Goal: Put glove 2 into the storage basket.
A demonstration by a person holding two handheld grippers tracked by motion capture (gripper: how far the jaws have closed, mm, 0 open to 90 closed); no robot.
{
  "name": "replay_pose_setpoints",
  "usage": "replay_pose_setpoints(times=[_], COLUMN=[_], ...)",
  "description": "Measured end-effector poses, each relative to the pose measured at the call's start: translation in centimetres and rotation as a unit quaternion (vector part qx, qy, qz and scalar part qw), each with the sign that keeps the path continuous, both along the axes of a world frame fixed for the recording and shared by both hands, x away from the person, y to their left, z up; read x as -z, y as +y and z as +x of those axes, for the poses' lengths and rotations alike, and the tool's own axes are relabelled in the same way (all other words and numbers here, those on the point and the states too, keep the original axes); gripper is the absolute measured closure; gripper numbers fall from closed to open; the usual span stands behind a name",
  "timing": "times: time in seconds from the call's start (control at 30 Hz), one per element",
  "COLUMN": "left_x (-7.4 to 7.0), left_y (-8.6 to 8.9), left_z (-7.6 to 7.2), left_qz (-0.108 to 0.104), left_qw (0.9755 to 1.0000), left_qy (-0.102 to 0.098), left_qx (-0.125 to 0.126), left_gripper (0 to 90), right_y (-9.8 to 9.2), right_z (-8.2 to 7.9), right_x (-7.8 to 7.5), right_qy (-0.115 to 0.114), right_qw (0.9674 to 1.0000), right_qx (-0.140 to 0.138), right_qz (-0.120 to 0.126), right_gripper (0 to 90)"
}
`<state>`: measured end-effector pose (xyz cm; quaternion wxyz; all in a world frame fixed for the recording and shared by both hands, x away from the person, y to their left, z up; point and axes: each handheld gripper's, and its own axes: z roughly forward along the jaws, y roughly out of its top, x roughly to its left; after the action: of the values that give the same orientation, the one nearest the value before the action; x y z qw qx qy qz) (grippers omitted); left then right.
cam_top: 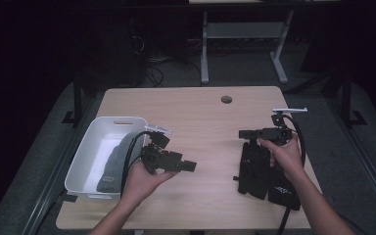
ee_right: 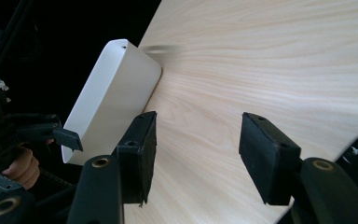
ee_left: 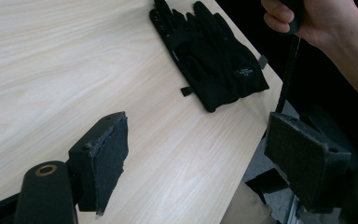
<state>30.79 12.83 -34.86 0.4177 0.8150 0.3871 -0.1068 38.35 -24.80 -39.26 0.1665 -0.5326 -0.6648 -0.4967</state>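
Observation:
A pair of black gloves (cam_top: 255, 169) lies flat near the table's right front edge, under the person's right hand. In the left gripper view the black gloves (ee_left: 212, 56) lie ahead by the table edge. My right gripper (cam_top: 243, 133) hovers just above their far end and points left; its jaws (ee_right: 198, 149) are open with only bare wood between them. My left gripper (cam_top: 191, 166) is held left of centre and points right toward the gloves; it is open (ee_left: 200, 158) and empty. A grey glove (cam_top: 111, 169) lies in the white bin (cam_top: 85, 152).
The white bin (ee_right: 112, 100) stands at the table's left front, close behind my left hand. The wooden table (cam_top: 200, 117) has a round cable hole (cam_top: 226, 99) at the back. A desk frame (cam_top: 205, 49) stands on the dark floor beyond.

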Motion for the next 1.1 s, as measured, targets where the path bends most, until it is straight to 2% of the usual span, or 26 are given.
replay_pose_setpoints(times=[0.37, 0.8, 1.1], left_x=[1.0, 2.5, 3.6], left_y=[-2.5, -6.1, -8.0], left_z=[0.0, -0.5, -0.7], left_qz=[-0.005, -0.002, -0.005], left_qw=[0.9999, 0.9991, 0.9986], left_qy=[0.004, 0.003, -0.003], left_qx=[0.014, 0.042, 0.052], left_gripper=[21.1, 21.1, 20.9], right_y=[-2.4, -5.2, -7.3], right_z=[-1.4, -3.2, -4.7], right_x=[1.5, 2.7, 3.7], right_qy=[0.014, 0.021, 0.026], right_qw=[0.9996, 0.9990, 0.9972], right_qx=[0.009, 0.022, 0.032], right_qz=[-0.021, -0.032, -0.063], right_gripper=[45.9, 45.9, 45.9])
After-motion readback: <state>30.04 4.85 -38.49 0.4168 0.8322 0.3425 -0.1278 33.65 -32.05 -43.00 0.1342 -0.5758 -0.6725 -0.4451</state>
